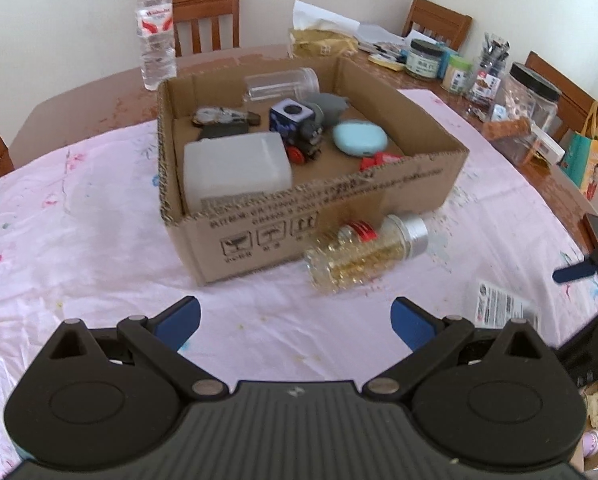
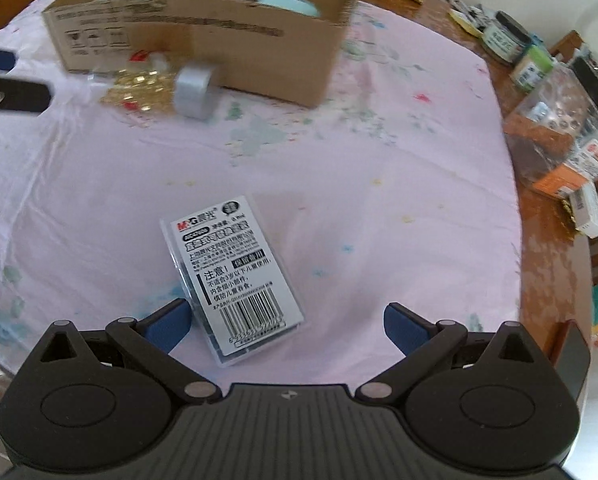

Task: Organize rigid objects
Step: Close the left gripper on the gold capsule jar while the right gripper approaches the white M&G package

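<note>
— While both claws hang over the pink-clothed worktop (image 2: 379, 160), what are they gripping?

— Nothing. The left claw (image 1: 295, 320) is spread wide, and so is the right claw (image 2: 285, 322).

— And the things?

— A labelled plastic case (image 2: 235, 276) lies flat just ahead of the right claw, its left finger (image 2: 167, 324) beside the case's edge. A silver-capped jar of gold beads (image 1: 363, 252) lies on its side against the cardboard box (image 1: 319, 216), which holds several objects.
</note>
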Demonstrator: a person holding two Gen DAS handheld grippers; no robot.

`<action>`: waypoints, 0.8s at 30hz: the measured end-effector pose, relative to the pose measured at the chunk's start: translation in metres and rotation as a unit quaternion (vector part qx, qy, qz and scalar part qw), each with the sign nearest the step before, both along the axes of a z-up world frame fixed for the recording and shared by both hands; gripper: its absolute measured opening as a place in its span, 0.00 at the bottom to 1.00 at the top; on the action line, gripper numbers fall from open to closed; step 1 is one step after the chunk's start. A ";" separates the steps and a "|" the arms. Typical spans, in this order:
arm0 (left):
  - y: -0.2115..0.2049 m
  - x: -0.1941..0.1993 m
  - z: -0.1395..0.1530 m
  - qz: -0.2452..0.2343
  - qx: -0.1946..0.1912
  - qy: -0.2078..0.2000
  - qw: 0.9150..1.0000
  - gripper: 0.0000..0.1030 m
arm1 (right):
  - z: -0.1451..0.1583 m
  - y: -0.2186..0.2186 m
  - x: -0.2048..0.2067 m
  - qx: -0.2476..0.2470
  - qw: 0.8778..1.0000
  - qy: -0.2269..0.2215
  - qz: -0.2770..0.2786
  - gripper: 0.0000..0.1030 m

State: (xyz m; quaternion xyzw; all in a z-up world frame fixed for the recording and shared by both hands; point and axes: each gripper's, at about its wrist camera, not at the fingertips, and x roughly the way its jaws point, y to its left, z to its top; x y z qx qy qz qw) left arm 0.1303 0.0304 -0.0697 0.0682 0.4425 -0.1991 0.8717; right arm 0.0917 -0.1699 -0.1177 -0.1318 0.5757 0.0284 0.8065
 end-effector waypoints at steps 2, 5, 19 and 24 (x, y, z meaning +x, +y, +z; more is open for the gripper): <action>-0.002 0.000 -0.003 0.002 0.000 0.005 1.000 0.98 | 0.000 -0.007 0.005 -0.008 1.000 -0.006 -0.002 1.00; -0.007 0.003 -0.009 0.010 0.002 0.017 1.000 0.98 | 0.000 -0.023 0.014 -0.006 1.000 -0.016 -0.006 1.00; -0.070 0.025 -0.024 0.045 0.010 0.035 0.998 0.98 | -0.007 -0.060 0.038 0.071 0.997 -0.004 0.009 1.00; -0.086 0.032 -0.027 0.070 0.012 0.028 0.997 0.98 | -0.008 -0.062 0.037 0.076 0.997 -0.006 0.031 1.00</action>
